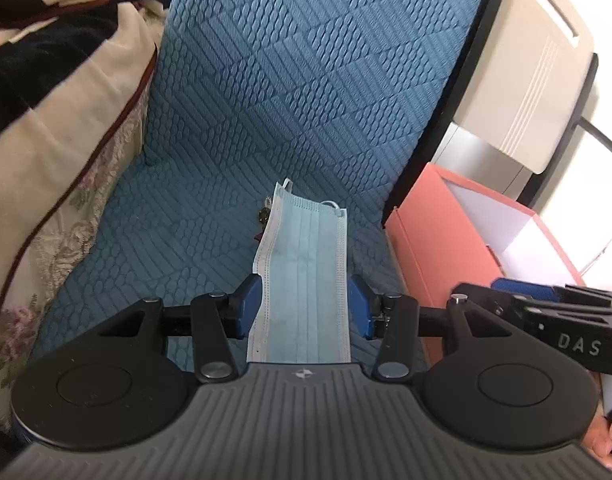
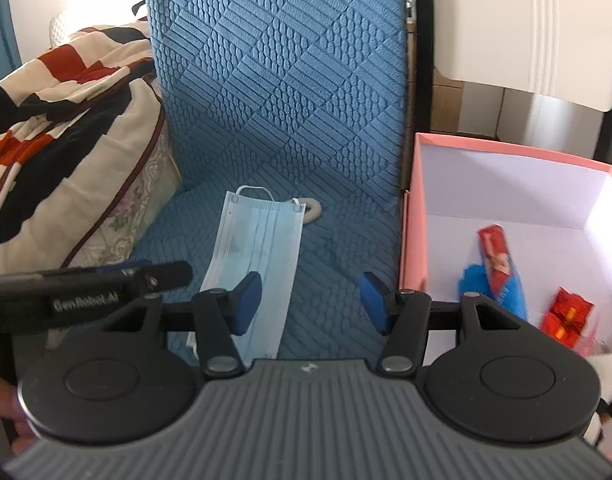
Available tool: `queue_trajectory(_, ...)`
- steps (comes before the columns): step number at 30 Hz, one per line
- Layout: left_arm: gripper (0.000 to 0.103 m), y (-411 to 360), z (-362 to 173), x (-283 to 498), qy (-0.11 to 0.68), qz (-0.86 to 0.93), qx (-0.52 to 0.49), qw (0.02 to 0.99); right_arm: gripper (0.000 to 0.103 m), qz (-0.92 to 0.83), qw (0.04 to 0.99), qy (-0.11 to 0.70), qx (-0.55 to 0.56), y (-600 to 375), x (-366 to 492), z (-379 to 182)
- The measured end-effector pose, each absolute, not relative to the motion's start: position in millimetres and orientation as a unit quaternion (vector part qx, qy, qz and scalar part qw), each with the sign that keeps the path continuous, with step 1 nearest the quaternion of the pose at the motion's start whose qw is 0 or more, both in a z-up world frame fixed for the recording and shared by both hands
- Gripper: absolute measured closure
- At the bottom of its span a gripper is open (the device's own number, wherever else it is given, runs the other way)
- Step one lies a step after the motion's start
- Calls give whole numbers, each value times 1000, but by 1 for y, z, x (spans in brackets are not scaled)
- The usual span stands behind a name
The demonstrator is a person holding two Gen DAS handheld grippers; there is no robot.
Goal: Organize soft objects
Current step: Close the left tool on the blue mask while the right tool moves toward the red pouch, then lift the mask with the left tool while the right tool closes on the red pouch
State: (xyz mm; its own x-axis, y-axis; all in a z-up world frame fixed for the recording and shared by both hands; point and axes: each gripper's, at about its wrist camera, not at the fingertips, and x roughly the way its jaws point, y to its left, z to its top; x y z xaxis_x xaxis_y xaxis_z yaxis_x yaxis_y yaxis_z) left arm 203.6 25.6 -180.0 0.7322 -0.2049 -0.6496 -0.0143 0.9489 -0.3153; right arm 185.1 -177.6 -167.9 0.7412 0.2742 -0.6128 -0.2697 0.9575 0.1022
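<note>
A light blue face mask (image 1: pixel 304 272) lies flat on the blue quilted sofa seat (image 1: pixel 166 240). My left gripper (image 1: pixel 306 308) is open, its blue pads on either side of the mask's near end, not pressing it. In the right wrist view the mask (image 2: pixel 258 252) lies left of centre, and my right gripper (image 2: pixel 309 304) is open and empty just right of it, its left pad over the mask's edge. The left gripper's body (image 2: pixel 86 284) reaches in from the left. A pink box (image 2: pixel 505 208) stands at the right.
A folded patterned blanket (image 2: pixel 66 140) and floral cushion (image 1: pixel 46 200) fill the sofa's left side. The pink box holds a red toothpaste carton (image 2: pixel 495 256), a blue item (image 2: pixel 475 280) and red packets (image 2: pixel 567 316). A small ring (image 2: pixel 311 208) lies behind the mask. A white chair (image 1: pixel 525 80) stands behind.
</note>
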Motion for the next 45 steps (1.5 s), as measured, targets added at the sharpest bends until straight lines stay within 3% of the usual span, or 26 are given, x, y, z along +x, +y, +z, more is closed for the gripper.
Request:
queue_trajectory(30, 50, 39, -250, 304, 444, -28, -196, 874, 49, 178, 897, 396, 84, -158, 340, -207)
queue_trajectory(32, 55, 37, -252, 307, 447, -27, -193, 873, 49, 177, 897, 395, 88, -159, 346, -208)
queue_trajectory(35, 73, 33, -255, 309, 451, -33, -185, 873, 49, 173, 897, 397, 92, -162, 354, -213)
queue_trajectory(37, 95, 29, -255, 309, 452, -37, -174, 874, 49, 174, 892, 404, 100, -164, 361, -216)
queue_trajectory(45, 99, 13, -237, 300, 433, -60, -129, 890, 49, 173, 886, 416, 105, -161, 369, -221)
